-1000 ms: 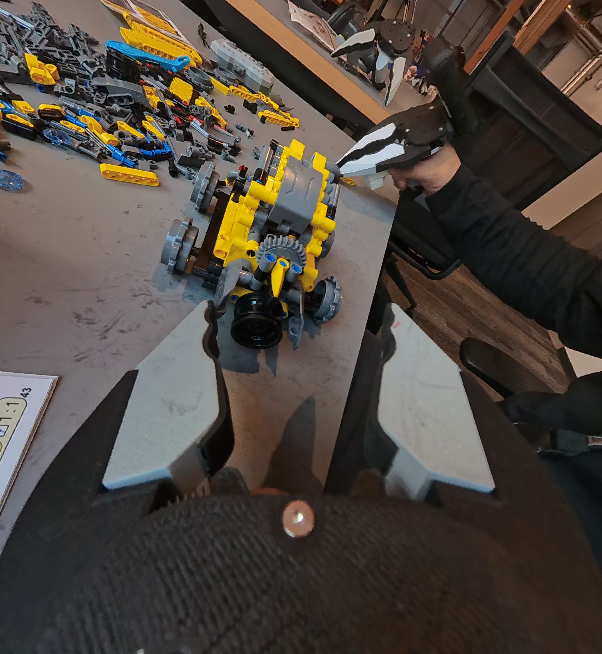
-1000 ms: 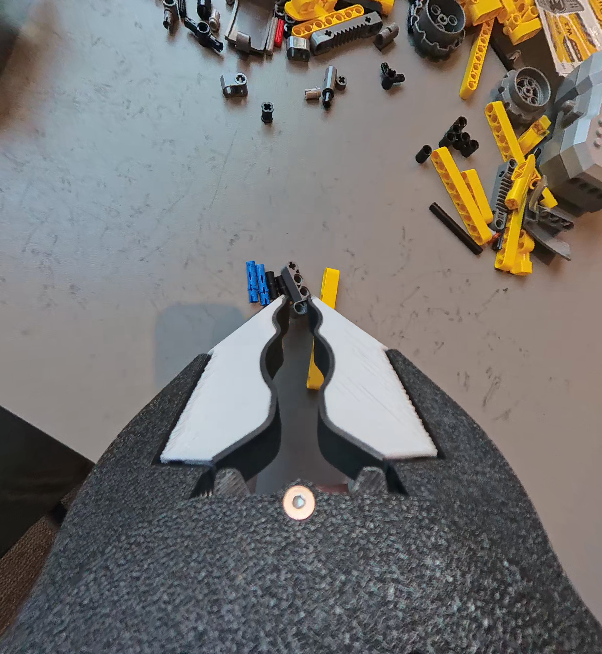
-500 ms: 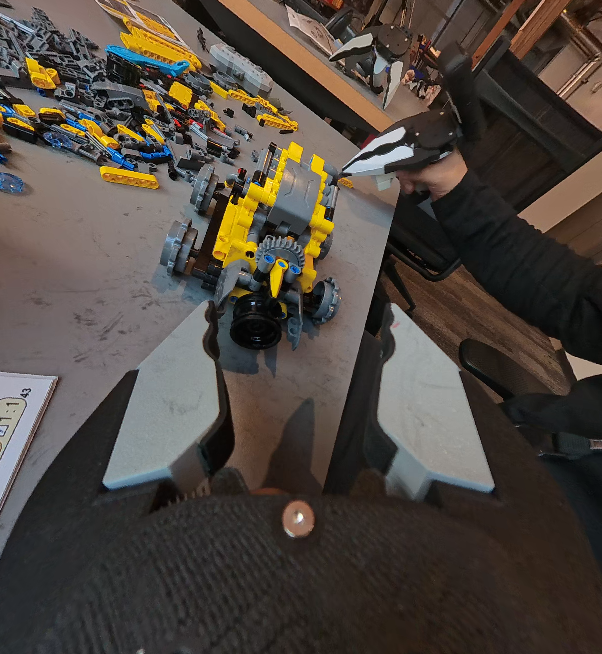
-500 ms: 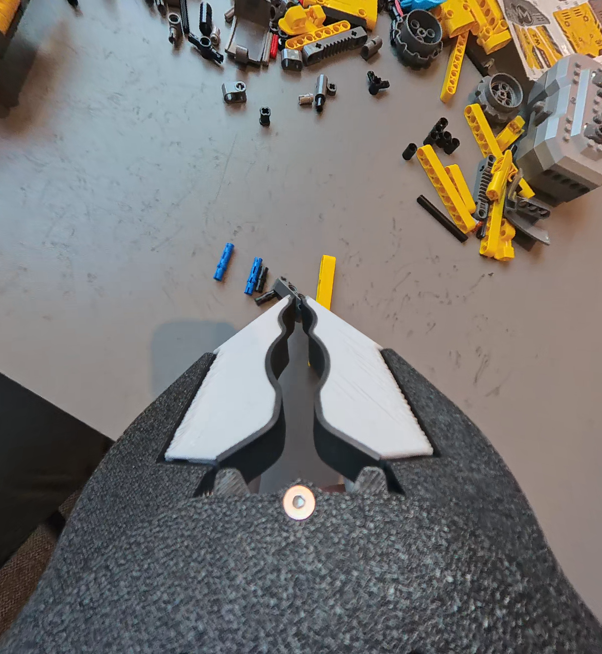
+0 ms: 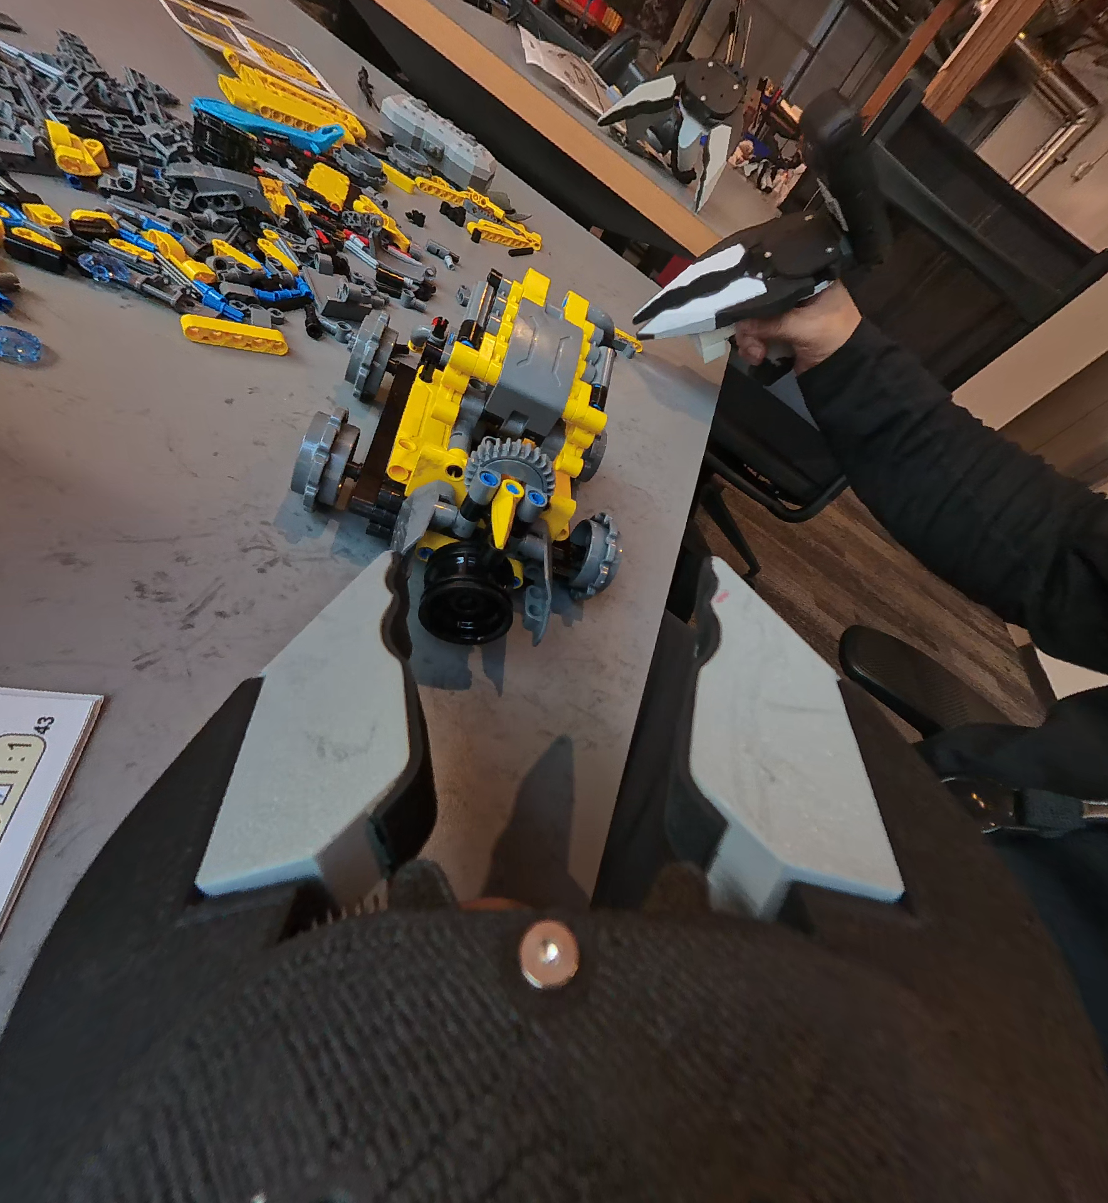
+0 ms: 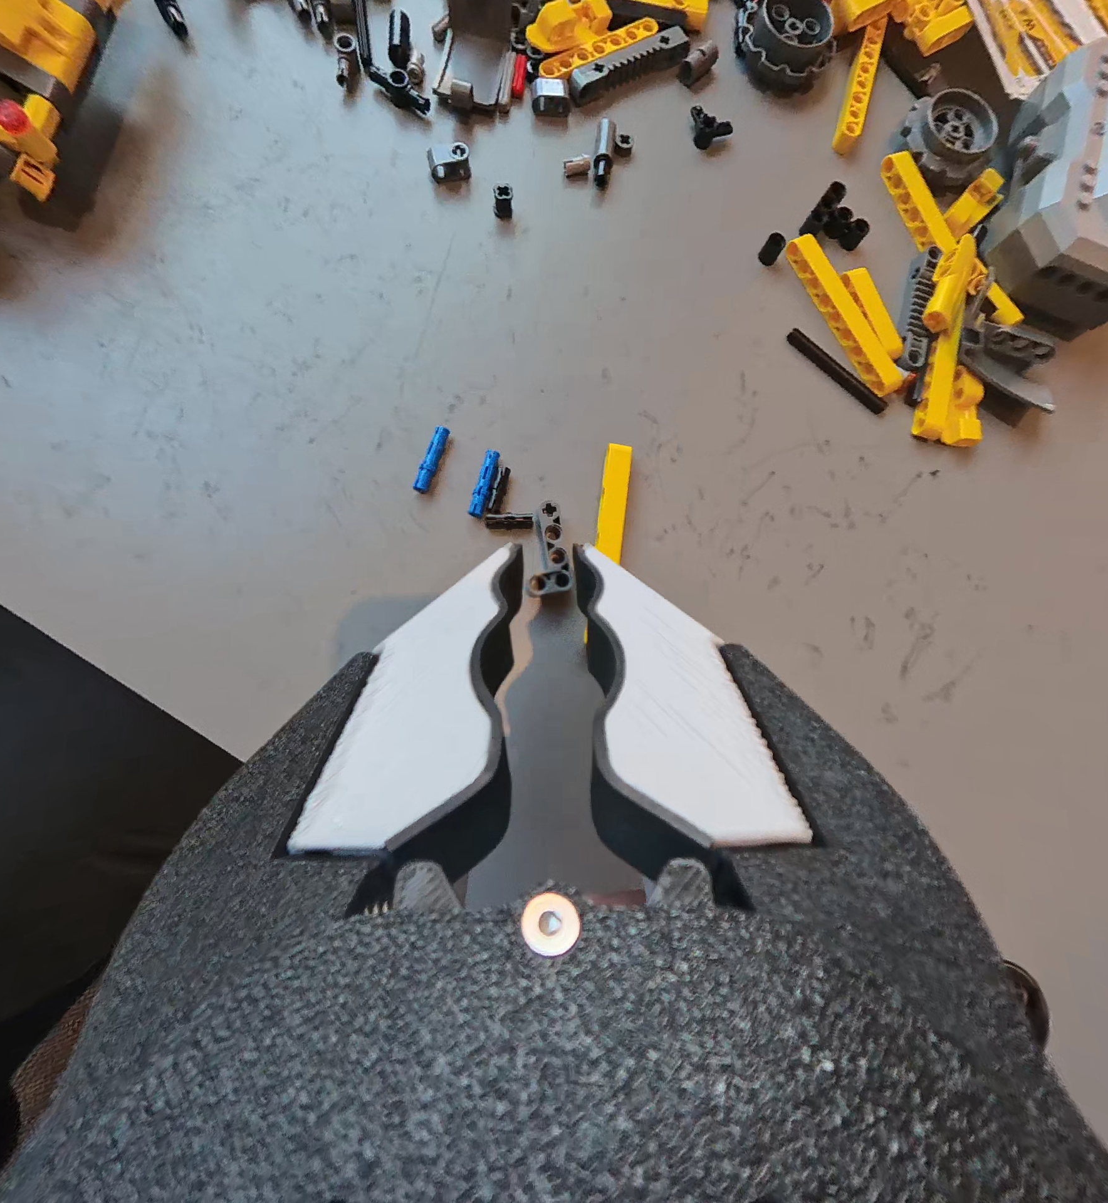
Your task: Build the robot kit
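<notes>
Left gripper (image 5: 548, 573): jaws spread wide, holding nothing, low over grey scuffed tabletop (image 5: 115, 553). Yellow-and-grey brick-built vehicle model (image 5: 480, 442) directly ahead of fingertips; its black wheel hub (image 5: 467, 602) just beside left fingertip, contact not discernible. White printed instruction booklet (image 5: 11, 781) to left of gripper body.

Right gripper (image 6: 546, 560): jaws slightly parted around small black perforated plastic beam (image 6: 550, 550); grip or contact not discernible. Yellow flat plastic beam (image 6: 615, 498) just beside right fingertip. Two blue plastic pins (image 6: 431, 459) ahead-left. Loose yellow, grey, black brick parts (image 6: 896, 293) well ahead-right.
</notes>
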A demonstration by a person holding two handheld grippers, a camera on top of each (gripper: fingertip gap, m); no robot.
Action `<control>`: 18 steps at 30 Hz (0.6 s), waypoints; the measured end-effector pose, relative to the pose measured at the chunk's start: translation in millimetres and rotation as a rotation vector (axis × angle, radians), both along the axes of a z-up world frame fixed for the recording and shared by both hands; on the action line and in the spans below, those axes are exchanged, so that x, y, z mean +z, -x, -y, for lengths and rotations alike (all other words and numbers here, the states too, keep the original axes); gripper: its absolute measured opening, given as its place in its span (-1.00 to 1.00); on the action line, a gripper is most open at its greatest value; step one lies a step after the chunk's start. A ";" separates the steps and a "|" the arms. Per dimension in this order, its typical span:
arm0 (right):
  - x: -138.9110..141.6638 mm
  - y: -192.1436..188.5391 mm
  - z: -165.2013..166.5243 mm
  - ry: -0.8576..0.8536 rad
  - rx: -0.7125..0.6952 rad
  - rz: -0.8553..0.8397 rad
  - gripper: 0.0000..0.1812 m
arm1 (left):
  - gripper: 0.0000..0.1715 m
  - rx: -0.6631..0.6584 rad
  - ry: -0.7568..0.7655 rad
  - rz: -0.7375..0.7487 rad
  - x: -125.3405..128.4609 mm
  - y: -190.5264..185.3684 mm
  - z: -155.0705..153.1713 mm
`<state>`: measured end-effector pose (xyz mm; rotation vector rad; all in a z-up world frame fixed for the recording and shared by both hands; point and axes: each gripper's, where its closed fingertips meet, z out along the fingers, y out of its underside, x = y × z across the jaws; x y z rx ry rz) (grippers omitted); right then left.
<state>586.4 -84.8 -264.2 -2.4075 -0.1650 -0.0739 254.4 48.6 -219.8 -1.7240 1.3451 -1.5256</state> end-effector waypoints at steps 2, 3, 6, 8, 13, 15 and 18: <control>-4.5 0.0 0.0 0.017 -0.005 0.010 -0.82 | -0.04 -0.007 0.000 0.001 0.1 0.1 1.2; -7.4 -0.8 0.2 0.027 -0.007 0.019 -0.81 | -0.04 -0.010 -0.001 0.000 -0.1 0.1 1.7; -15.4 -1.4 1.8 0.054 0.002 0.029 -0.81 | -0.05 -0.020 -0.004 -0.002 -0.5 0.0 3.5; -19.0 -1.0 2.8 0.068 0.008 0.026 -0.82 | -0.05 -0.024 -0.003 -0.007 -1.2 -0.2 4.0; -17.7 -1.6 2.6 0.067 0.005 0.042 -0.83 | -0.06 -0.022 -0.003 -0.003 -0.6 -0.1 3.8; -14.1 -1.4 2.6 0.050 -0.003 0.041 -0.83 | -0.07 -0.023 -0.005 0.000 -0.2 0.2 4.1; -4.0 -2.9 2.6 0.001 -0.030 0.033 -0.83 | -0.07 -0.030 -0.005 -0.006 -1.2 0.0 5.2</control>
